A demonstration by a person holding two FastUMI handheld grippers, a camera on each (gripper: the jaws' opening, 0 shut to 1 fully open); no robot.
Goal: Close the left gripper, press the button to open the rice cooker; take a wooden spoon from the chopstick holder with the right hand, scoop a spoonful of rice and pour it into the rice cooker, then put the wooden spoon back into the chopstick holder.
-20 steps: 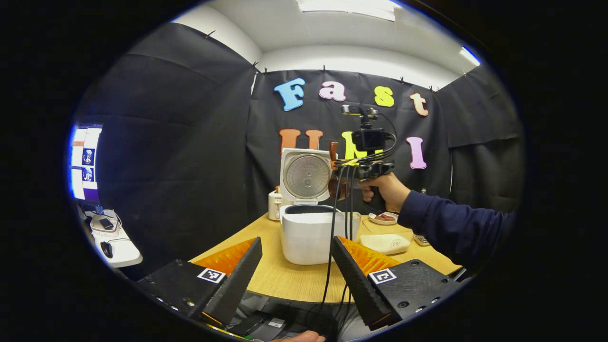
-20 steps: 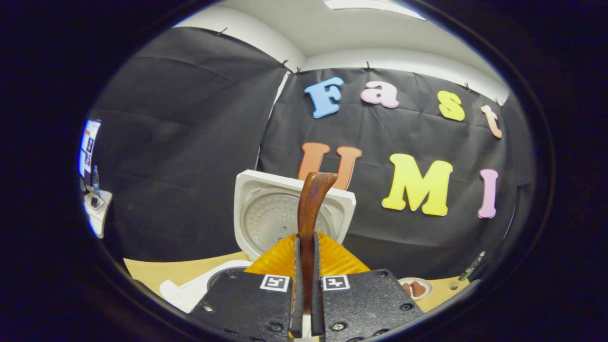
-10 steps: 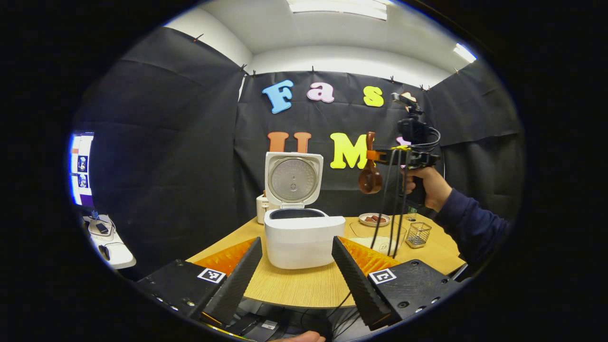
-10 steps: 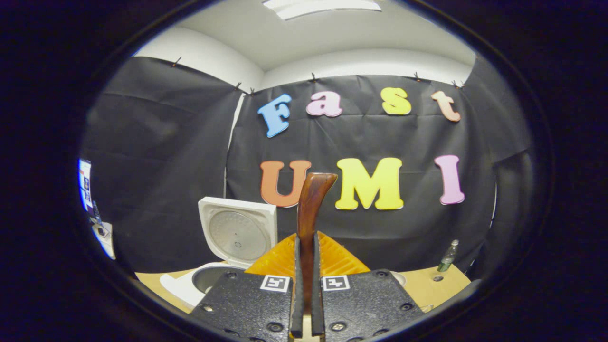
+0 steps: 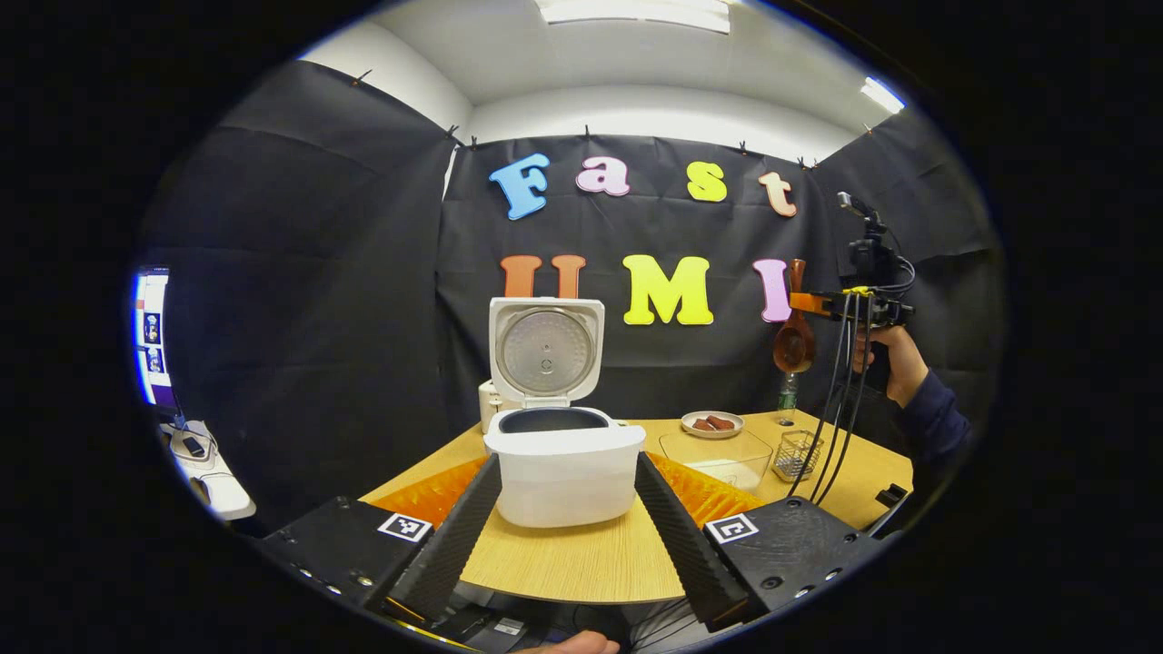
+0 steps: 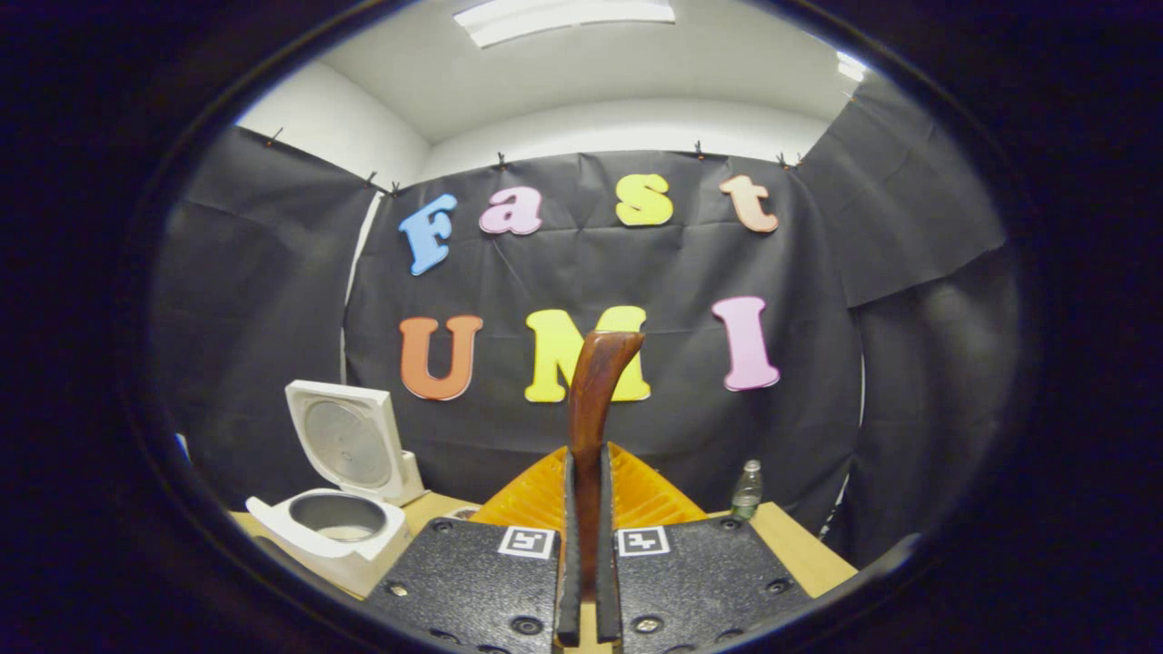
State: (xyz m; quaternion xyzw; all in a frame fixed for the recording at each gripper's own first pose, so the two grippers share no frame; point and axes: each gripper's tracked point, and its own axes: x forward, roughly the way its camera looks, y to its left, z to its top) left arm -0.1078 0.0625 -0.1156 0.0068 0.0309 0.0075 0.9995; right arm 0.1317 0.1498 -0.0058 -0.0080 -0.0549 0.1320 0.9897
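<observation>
Two hand-held grippers were at work over a round pale wooden counter. Straight ahead of the left hand-held gripper stood a white rice cooker, its square lid tipped upright and its dark pot uncovered; the cooker showed between that gripper's two widely parted fingers, which held nothing. Beyond and to the right of that gripper sat a clear plastic box, a small wire-mesh chopstick holder, a small white dish with brown pieces and, near the back wall, a clear bottle. A small cream-coloured canister stood behind the cooker on its left.

Far to the right and high above the counter, a hand in a dark blue sleeve held the right hand-held gripper, black cables drooping from it down in front of the mesh holder. A dark brown wooden spoon hung bowl-down from it, above the holder and well clear of it.

In the right gripper view, that gripper was closed to a narrow slit on the spoon's handle, both fingers pressing it, the handle's curved end rising ahead. The open cooker lay low to its left, the bottle to its right.
</observation>
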